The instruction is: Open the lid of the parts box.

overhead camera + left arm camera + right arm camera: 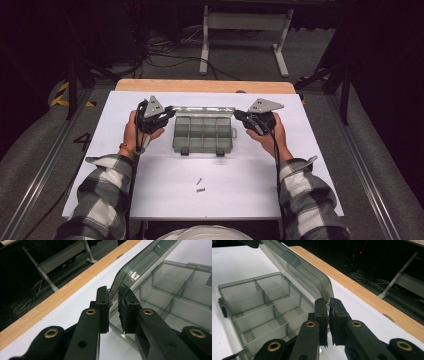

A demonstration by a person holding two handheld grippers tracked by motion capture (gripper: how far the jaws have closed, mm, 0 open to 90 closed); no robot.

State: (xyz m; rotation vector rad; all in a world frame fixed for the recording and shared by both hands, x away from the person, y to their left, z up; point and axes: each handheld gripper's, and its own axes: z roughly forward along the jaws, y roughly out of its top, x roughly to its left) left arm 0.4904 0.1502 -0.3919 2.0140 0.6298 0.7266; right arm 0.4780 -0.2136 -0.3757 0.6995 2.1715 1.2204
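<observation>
Two hand-held black two-jaw grippers meet at the back corners of one smoky grey translucent plastic compartment box (202,134), which sits in the middle of the white tabletop (165,185) with its hinged lid (202,108) raised along the far side.

On the left, the left gripper (169,114) comes in from that side in a hand whose sleeve is black-and-white plaid (100,192). In the left gripper view its jaws stand narrow, one on each side of the lid's rounded left corner (117,290), with the thin clear wall pinched between the pads (the gap looks no wider than the plastic itself). Beyond it the light wooden strip (62,293) of the table's far edge runs diagonally.

In the middle, the box's tray is open to view, split into rows of small compartments, and two dark latches hang at its near rim. Nearer the person, well apart from the box, two small metal screws (200,185) lie on the bare white surface.

On the right, the right gripper (239,115) mirrors the first. In the right gripper view its jaws are nearly together and clamp the lid's right corner (325,288), the lid tilting back over the compartments (262,305) toward the wooden edge.
</observation>
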